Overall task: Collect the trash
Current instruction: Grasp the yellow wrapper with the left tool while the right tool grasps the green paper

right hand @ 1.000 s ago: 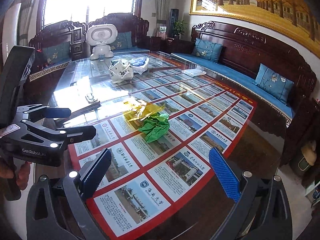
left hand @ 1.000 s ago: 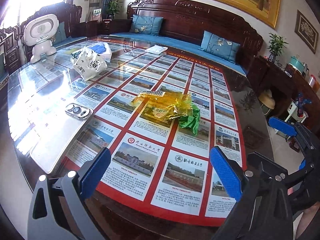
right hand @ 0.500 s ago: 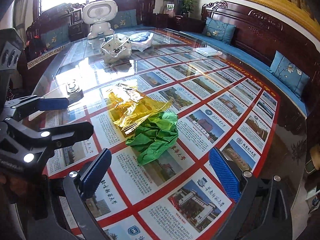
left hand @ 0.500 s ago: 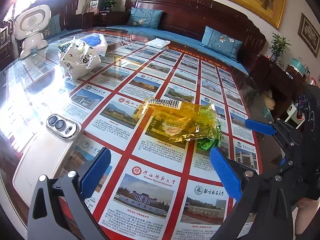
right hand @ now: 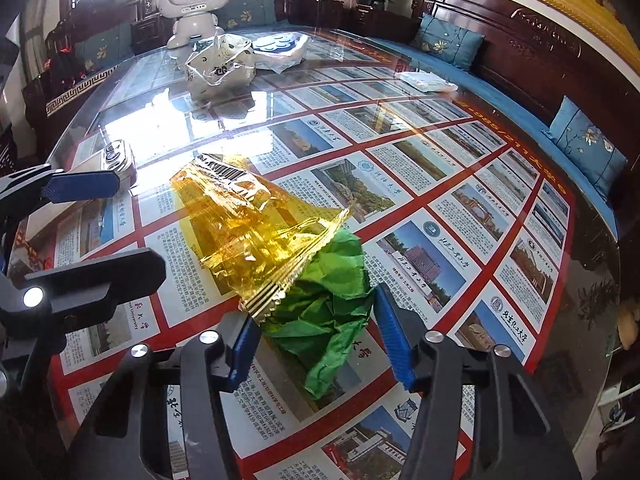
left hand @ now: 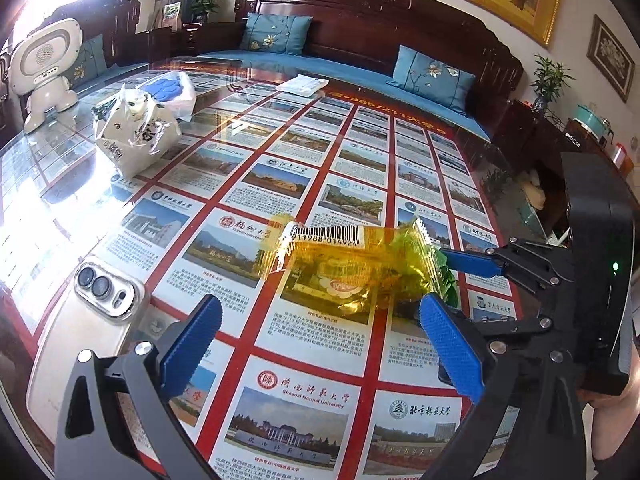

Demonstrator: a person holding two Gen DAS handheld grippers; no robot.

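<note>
Both grippers reach low over the glass table (left hand: pixel 460 152): the right gripper (right hand: pixel 316 344) straddles the green paper (right hand: pixel 328 312), jaws apart; the left gripper (left hand: pixel 320 336) gapes before the overlapping yellow wrapper (left hand: pixel 344 264), phone (left hand: pixel 80 320) beside

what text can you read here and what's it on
"Shaanxi Normal University" on a poster card under the glass table.
"91988 01492", partly cut off, on the yellow wrapper barcode.
"University" on a card in the right wrist view.
Chinese card headings and small print: too small to read.
</note>
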